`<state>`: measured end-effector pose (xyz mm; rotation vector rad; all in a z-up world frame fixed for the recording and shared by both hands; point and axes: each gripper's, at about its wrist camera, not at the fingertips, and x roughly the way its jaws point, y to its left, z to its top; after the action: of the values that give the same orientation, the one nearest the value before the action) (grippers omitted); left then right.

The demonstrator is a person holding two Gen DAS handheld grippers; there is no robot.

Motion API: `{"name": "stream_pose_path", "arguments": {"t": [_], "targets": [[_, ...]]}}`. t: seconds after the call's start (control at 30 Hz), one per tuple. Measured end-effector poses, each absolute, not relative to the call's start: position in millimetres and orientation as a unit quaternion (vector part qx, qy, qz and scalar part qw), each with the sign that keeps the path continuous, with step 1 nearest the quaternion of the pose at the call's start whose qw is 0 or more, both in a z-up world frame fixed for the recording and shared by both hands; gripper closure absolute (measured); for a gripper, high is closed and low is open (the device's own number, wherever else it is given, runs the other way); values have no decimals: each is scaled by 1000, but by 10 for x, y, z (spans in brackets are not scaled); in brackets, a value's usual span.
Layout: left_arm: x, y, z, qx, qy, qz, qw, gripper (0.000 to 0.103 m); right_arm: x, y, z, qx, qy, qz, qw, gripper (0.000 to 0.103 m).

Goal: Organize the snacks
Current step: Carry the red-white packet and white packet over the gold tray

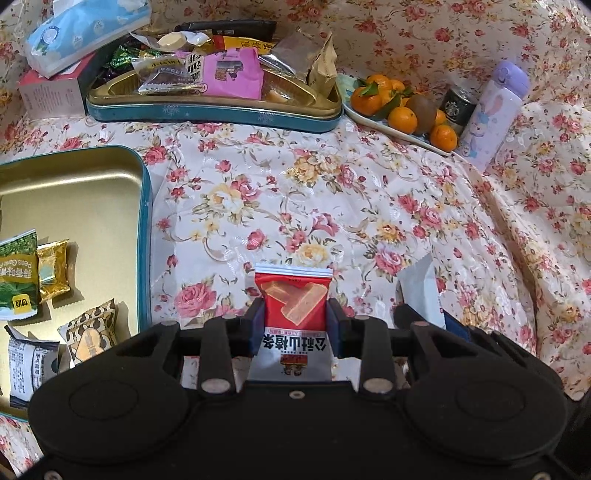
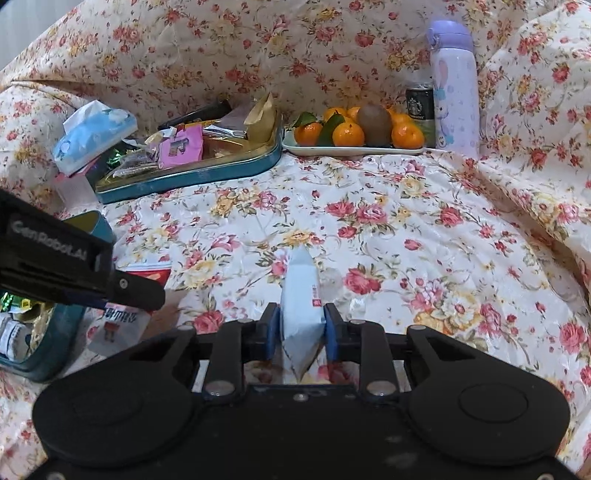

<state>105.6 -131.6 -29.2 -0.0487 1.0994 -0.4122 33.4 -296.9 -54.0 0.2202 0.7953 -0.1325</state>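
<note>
Left gripper (image 1: 293, 325): jaws narrowed on a red packet (image 1: 293, 302), pads pressing both its sides; packet upright, held over the cloth (image 1: 295, 192), just right of the near tin (image 1: 146, 221).

Right gripper (image 2: 301, 328): jaws close together, clamped on a pale blue packet (image 2: 300, 299), held edge-on, its top pointing away from the camera, above the cloth.

Near tin: teal wall, gold inside, open; holds a green packet (image 1: 18, 273), a gold sweet (image 1: 53, 273), a leopard-print sweet (image 1: 90, 336) and a white packet (image 1: 31, 365), lying apart from one another.

Far tin (image 1: 214, 114): same teal and gold, heaped with mixed snacks, among them a pink packet (image 1: 232, 74) and a brown paper bag (image 1: 321, 62).

Tissue pack (image 1: 85, 29): left of the far tin, resting on a box (image 1: 51, 92).

Plate (image 1: 369, 118): right of the far tin, carrying oranges (image 1: 402, 118) and a kiwi (image 1: 424, 107).

Can (image 1: 458, 107) and lilac bottle (image 1: 491, 110): just beside the plate, bottle farthest right.

Right wrist view: left gripper at the left edge, red packet beneath it, near tin below.
</note>
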Motion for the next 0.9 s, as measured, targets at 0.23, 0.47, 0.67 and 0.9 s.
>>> {"name": "stream_pose_path", "arguments": {"t": [0.23,0.47,0.67,0.9], "targets": [[1015,-1251,-175,-28,508,-201,837,60,378,-2982,-514,116,382,-69,914,79],[885,-1076,-34,-37,497,-203,843,60,167,-2960,-282,155,361,-43,918,79],[603,-799,4,-30,487,-192,852,60,-146,-2789,-97,170,361,-10,917,79],[238,-417,-40,-32,484,-173,857,60,-550,-2387,-79,159,385,30,909,79]]}}
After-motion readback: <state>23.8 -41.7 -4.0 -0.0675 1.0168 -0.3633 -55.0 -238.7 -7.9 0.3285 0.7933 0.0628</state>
